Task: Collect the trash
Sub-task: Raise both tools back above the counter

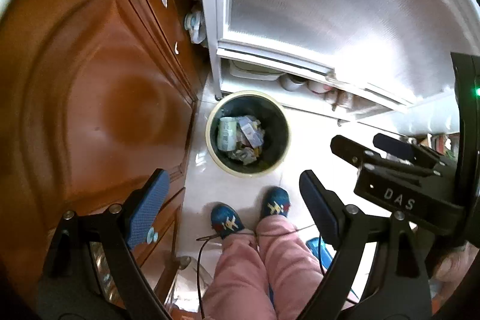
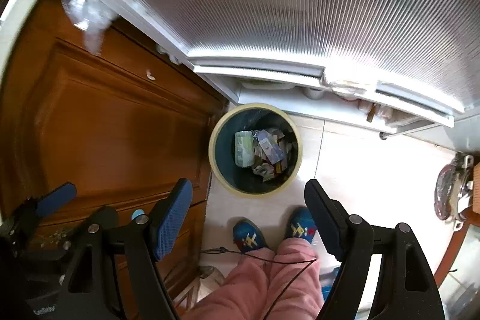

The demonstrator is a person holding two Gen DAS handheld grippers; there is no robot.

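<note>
below both wide-open, empty claws, the trash bin stands on the floor.

Both wrist cameras look almost straight down along their tongs from well above the floor. Each view shares the trash bin just beyond the tong tips, with the person's slippers between them.

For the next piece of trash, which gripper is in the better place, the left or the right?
Neither clearly. The left gripper and the right gripper are both open, both empty, both high above the bin. No loose trash shows on the floor, so the frames cannot settle it.
</note>
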